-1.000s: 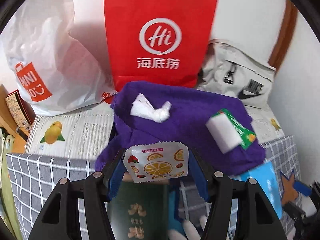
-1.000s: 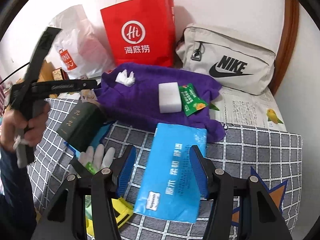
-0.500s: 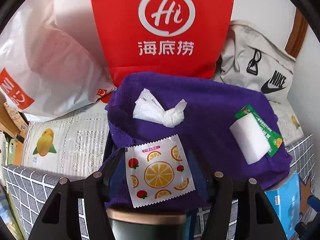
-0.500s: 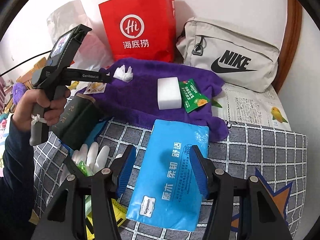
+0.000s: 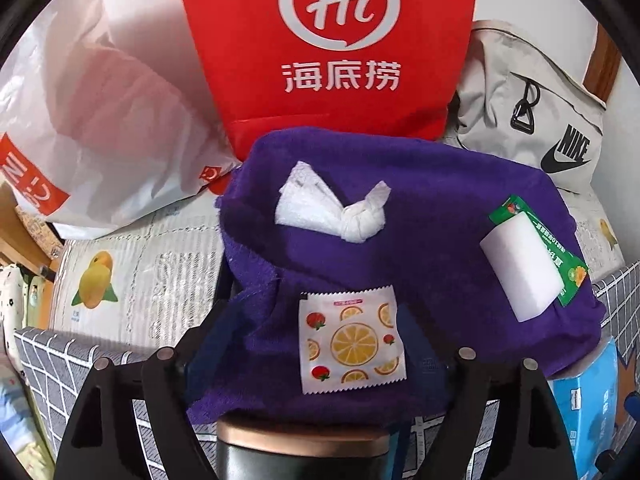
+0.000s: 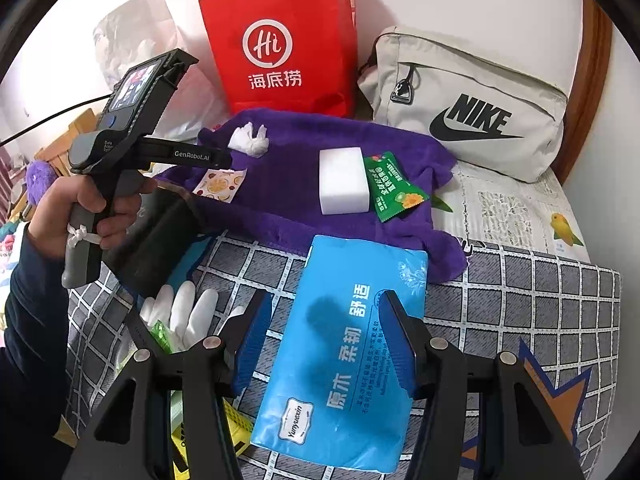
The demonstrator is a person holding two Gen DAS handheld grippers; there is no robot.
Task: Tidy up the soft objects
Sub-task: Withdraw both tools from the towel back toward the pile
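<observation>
sponge (image 6: 344, 180) and sachet (image 5: 352, 342) on the towel (image 6: 288, 196), tissue pack (image 6: 344, 344) in front

- Left claw (image 5: 316, 344): fingertips hidden behind the purple towel (image 5: 420, 240); grip state not readable.
- Dark cylinder (image 5: 302, 456): cut off by the near edge; nature unclear.
- Blue tissue pack (image 5: 588, 412): far end under the towel, right side cut off.
- White glove (image 6: 180, 316): palm hidden behind the right claw (image 6: 326, 338).
- Red bag (image 5: 328, 48): top out of frame.

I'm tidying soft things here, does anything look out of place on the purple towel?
Yes. The purple towel lies rumpled, and loose items sit scattered on it: a crumpled white tissue, a white sponge block overlapping a green sachet, and a fruit-print sachet.
</observation>
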